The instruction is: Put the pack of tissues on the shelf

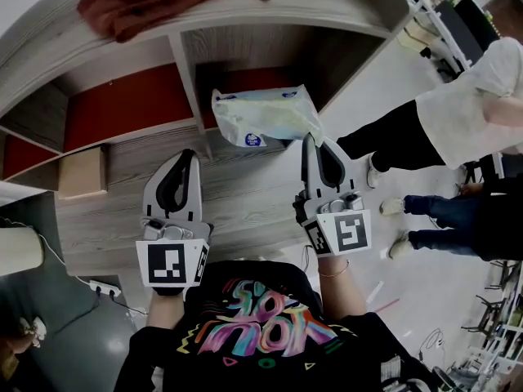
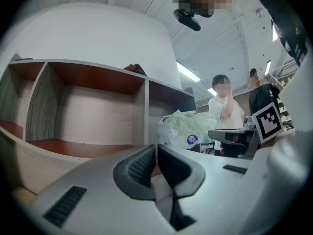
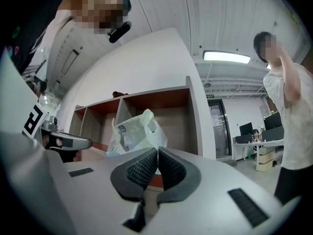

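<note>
The pack of tissues (image 1: 265,114) sits at the front of the shelf's (image 1: 270,11) right compartment, just right of the upright divider (image 1: 186,80). The right gripper (image 1: 311,143) has its fingers pressed together on the pack's near right corner — a fold of thin wrapper is nipped between the tips, and most of the pack bulges beyond them. Whether the pack's underside rests on the board or hangs clear cannot be told; the jaws hide it in the right gripper view. The left gripper (image 1: 187,157) hovers to the left, apart from the pack, its fingers closed on nothing. A reddish cloth (image 1: 155,2) lies on the shelf top, its far edge cut off. A bystander (image 1: 458,117) stands at right — cropped by the frame.
</note>
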Demonstrator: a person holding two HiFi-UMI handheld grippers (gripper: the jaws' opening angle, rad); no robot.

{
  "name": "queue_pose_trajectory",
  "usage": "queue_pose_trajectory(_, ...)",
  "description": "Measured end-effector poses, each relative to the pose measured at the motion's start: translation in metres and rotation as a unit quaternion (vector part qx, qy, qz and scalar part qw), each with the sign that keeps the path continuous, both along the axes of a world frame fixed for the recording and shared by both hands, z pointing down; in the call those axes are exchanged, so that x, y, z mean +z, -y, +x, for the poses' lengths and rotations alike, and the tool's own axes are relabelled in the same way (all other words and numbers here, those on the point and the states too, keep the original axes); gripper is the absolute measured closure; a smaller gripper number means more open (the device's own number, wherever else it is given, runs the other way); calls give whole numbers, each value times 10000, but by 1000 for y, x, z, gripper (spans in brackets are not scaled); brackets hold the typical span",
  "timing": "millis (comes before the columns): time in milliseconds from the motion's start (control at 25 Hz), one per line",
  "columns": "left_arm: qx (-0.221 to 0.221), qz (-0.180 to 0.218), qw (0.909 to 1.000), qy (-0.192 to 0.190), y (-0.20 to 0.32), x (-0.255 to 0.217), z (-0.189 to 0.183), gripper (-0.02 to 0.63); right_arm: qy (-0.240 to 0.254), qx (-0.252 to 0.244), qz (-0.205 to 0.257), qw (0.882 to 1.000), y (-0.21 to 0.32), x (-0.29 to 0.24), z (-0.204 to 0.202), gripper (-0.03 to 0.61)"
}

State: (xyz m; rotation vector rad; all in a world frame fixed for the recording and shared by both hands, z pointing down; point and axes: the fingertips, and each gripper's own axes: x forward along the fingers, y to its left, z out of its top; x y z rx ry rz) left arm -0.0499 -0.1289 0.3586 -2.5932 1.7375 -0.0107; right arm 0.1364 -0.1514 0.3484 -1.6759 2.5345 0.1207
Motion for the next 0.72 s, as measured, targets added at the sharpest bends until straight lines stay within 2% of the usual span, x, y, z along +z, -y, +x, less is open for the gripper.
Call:
queue_pose_trajectory(440, -22, -174, 9998, 10, 27, 16, -4, 581, -27, 14, -50, 10000, 50, 16, -8, 561)
queue_pose_trajectory(720, -101, -240, 9996, 46, 9, 21, 0, 581, -39, 78, -28, 10000, 46, 12, -4, 561)
